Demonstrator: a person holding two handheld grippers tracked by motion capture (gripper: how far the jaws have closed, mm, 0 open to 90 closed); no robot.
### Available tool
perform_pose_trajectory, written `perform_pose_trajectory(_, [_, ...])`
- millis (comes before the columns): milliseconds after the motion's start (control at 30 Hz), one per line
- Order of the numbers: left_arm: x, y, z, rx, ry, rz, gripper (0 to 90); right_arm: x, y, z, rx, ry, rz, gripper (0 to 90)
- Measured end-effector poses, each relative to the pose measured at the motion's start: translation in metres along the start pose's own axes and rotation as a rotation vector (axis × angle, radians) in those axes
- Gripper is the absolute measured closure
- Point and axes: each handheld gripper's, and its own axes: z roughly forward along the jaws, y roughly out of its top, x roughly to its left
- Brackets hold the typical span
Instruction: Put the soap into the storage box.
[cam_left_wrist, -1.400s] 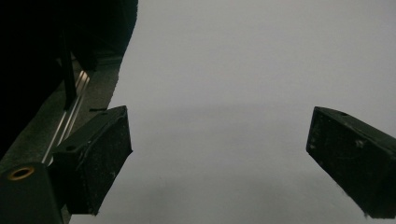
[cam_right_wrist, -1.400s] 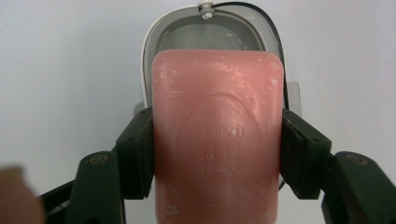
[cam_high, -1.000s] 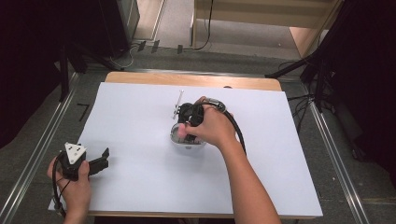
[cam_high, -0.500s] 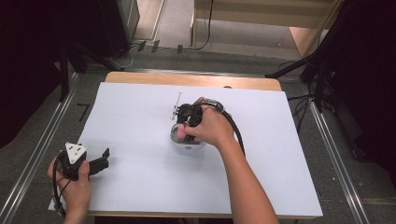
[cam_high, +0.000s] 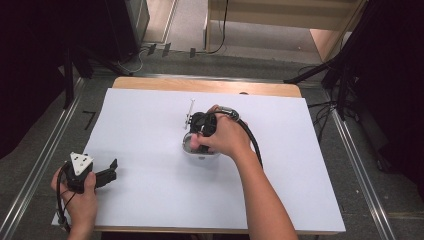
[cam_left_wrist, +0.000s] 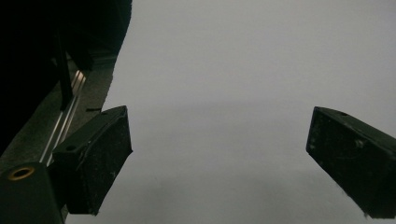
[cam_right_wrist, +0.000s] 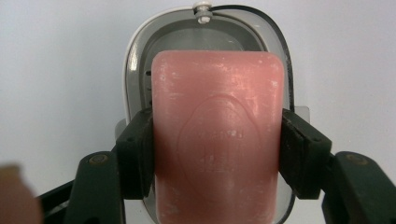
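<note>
The right gripper (cam_right_wrist: 217, 154) pinches a pink rectangular bar of soap (cam_right_wrist: 217, 135), one black pad pressed flat against each long side of the bar. An oval emblem with faint lettering is stamped into the top face of the soap. In the right gripper view the bar lies over a grey and white oval plastic soap dish (cam_right_wrist: 135, 60); the dish's rim curves around the far end of the bar and a small white knob sits at the far edge. Whether the soap rests in the dish or hangs just above it cannot be told.

In the high view the right hand (cam_high: 225, 137) wraps around the right gripper (cam_high: 202, 127) near the middle of the white worktop (cam_high: 300, 175), directly over the soap dish (cam_high: 189, 148), whose pale rim shows at the left and near side of the hand. A thin white stick (cam_high: 190, 111) lies on the worktop just beyond the gripper on the far side.

The left gripper (cam_high: 107, 172) rests at the near left corner of the worktop, held by the left hand (cam_high: 77, 197), well apart from the dish. In the left gripper view its jaws are spread wide over bare white worktop (cam_left_wrist: 233, 70), with nothing between them.
</note>
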Motion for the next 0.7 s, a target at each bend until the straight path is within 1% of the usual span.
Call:
perform_pose_trajectory(133, [0.0, 0.0, 0.0, 0.002, 0.0, -0.001, 7.2, -0.001, -0.001, 0.0, -0.001, 0.004, 0.004, 38.9])
perform_pose_trajectory(233, [0.0, 0.0, 0.0, 0.004, 0.001, -0.002, 8.2, -0.001, -0.003, 0.001, -0.023, 0.017, -0.003, 38.7])
perform_pose_trajectory(267, [0.0, 0.0, 0.001, 0.005, 0.003, -0.002, 10.1, 0.0, -0.003, -0.001, -0.026, 0.022, 0.012, 38.8])
perform_pose_trajectory(300, [0.0, 0.0, 0.0, 0.006, 0.004, -0.001, 11.4, 0.0, -0.004, -0.002, -0.041, 0.023, 0.011, 39.3])
perform_pose_trajectory(367, [0.0, 0.0, 0.0, 0.005, 0.002, 0.001, 11.9, -0.001, -0.006, -0.006, -0.059, 0.017, 0.02, 40.0])
perform_pose_trajectory(400, [0.0, 0.0, 0.0, 0.005, 0.003, 0.003, 11.9, 0.0, -0.007, -0.008, -0.057, 0.012, 0.035, 40.0])
perform_pose_trajectory(433, [0.0, 0.0, 0.001, 0.006, 0.004, 0.002, 11.9, 0.0, -0.008, -0.009, -0.064, 0.011, 0.03, 40.0])
perform_pose_trajectory(467, [0.0, 0.0, 0.001, 0.005, 0.004, 0.0, 11.9, 0.001, -0.009, -0.011, -0.061, 0.011, 0.051, 40.0])
perform_pose_trajectory(500, [0.0, 0.0, 0.001, 0.005, 0.004, 0.0, 11.8, 0.0, -0.011, -0.012, -0.075, 0.004, 0.038, 39.7])
perform_pose_trajectory(533, [0.0, 0.0, 0.001, 0.004, 0.004, -0.001, 11.8, 0.001, -0.012, -0.013, -0.079, 0.011, 0.048, 39.5])
perform_pose_trajectory(600, [0.0, 0.0, 0.001, 0.006, 0.005, -0.002, 11.7, 0.001, -0.015, -0.015, -0.097, 0.012, 0.05, 39.2])
perform_pose_trajectory(667, [0.0, 0.0, 0.001, 0.006, 0.005, -0.002, 11.7, 0.002, -0.019, -0.017, -0.106, 0.013, 0.064, 38.7])
perform_pose_trajectory(700, [0.0, 0.0, 0.001, 0.006, 0.005, -0.002, 11.6, 0.002, -0.021, -0.017, -0.108, 0.012, 0.061, 38.1])
